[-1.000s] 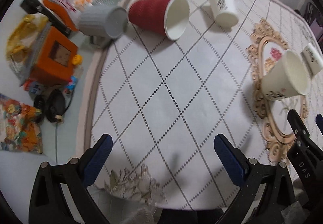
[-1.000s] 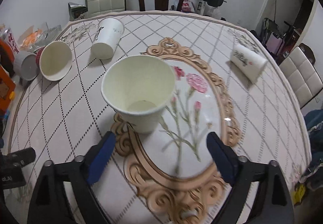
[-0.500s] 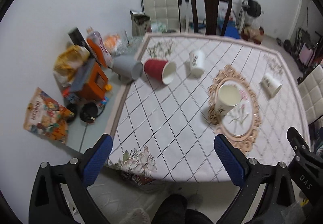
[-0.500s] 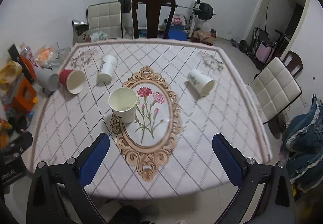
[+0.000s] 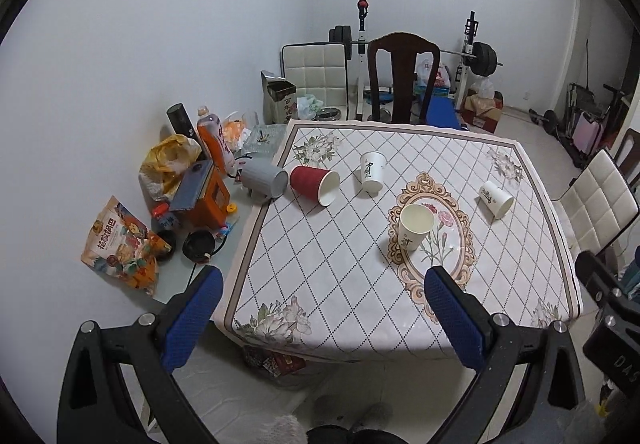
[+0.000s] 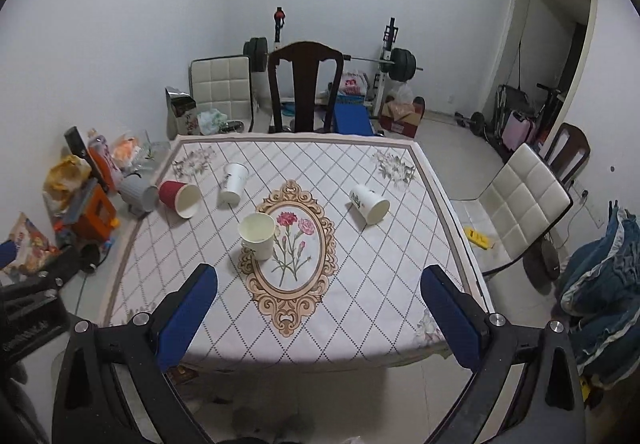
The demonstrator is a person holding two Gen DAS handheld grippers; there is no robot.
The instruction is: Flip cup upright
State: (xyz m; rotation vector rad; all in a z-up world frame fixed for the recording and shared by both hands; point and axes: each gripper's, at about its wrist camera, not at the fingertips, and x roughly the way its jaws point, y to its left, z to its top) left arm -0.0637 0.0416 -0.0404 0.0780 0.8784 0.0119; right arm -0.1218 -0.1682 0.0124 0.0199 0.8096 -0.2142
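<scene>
A white paper cup [image 5: 415, 227] stands upright at the left edge of the table's oval flower motif; it also shows in the right wrist view [image 6: 257, 235]. A red cup [image 5: 314, 185] [image 6: 179, 196], a white cup [image 5: 371, 171] [image 6: 233, 183] and another white cup [image 5: 496, 199] [image 6: 369, 204] lie on their sides. My left gripper [image 5: 326, 314] and right gripper [image 6: 319, 310] are both open and empty, held well back from the table's near edge.
A grey cup [image 5: 265, 181] lies on a side shelf with bottles, bags and an orange box [image 5: 208, 200]. A dark wooden chair [image 6: 306, 84] stands behind the table [image 6: 360, 304]. A white padded chair [image 6: 524, 204] is on the right. Gym weights stand at the back wall.
Both grippers have pulled far back and up from the table. The upright white cup, close to the right gripper a second ago, now stands alone on the table.
</scene>
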